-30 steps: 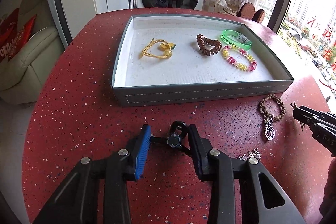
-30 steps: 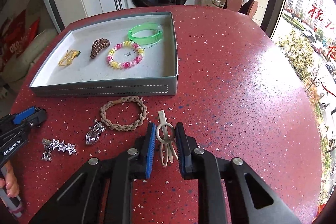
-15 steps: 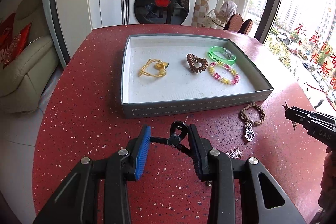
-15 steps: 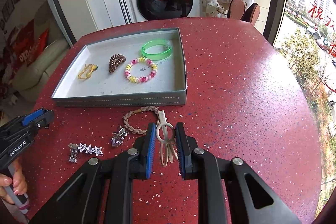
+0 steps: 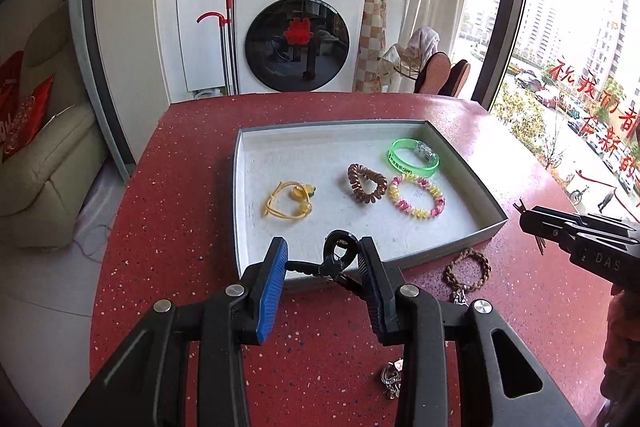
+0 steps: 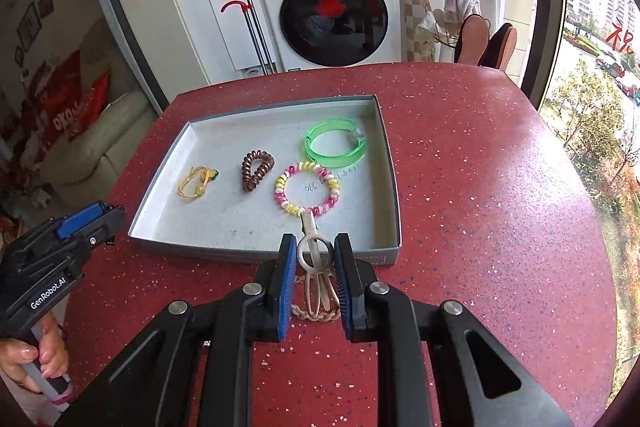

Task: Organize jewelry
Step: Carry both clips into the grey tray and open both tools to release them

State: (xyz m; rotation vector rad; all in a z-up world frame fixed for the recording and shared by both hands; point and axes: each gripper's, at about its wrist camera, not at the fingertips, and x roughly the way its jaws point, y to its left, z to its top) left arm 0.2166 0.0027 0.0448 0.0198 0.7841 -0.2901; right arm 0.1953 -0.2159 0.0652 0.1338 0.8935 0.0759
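A grey tray (image 5: 486, 197) (image 6: 394, 187) on the red table holds a yellow hair tie (image 5: 286, 205) (image 6: 195, 180), a brown spiral tie (image 5: 366, 183) (image 6: 257, 171), a pink-yellow bead bracelet (image 5: 418, 201) (image 6: 307, 193) and a green bangle (image 5: 413, 157) (image 6: 335, 143). My left gripper (image 5: 322, 263) is shut on a black hair clip (image 5: 336, 259), raised above the tray's near edge. My right gripper (image 6: 315, 263) is shut on a beige hair clip (image 6: 316, 273), raised over the tray's near right corner.
A braided brown bracelet (image 5: 468, 269) (image 6: 316, 315) with a silver charm (image 5: 460, 295) lies on the table before the tray. A silver star piece (image 5: 392, 379) lies nearer. A washing machine (image 5: 298, 39) stands beyond the table, a sofa (image 5: 44, 163) at left.
Both grippers have lifted with their clips and moved forward toward the tray; the table and the tray now look farther below.
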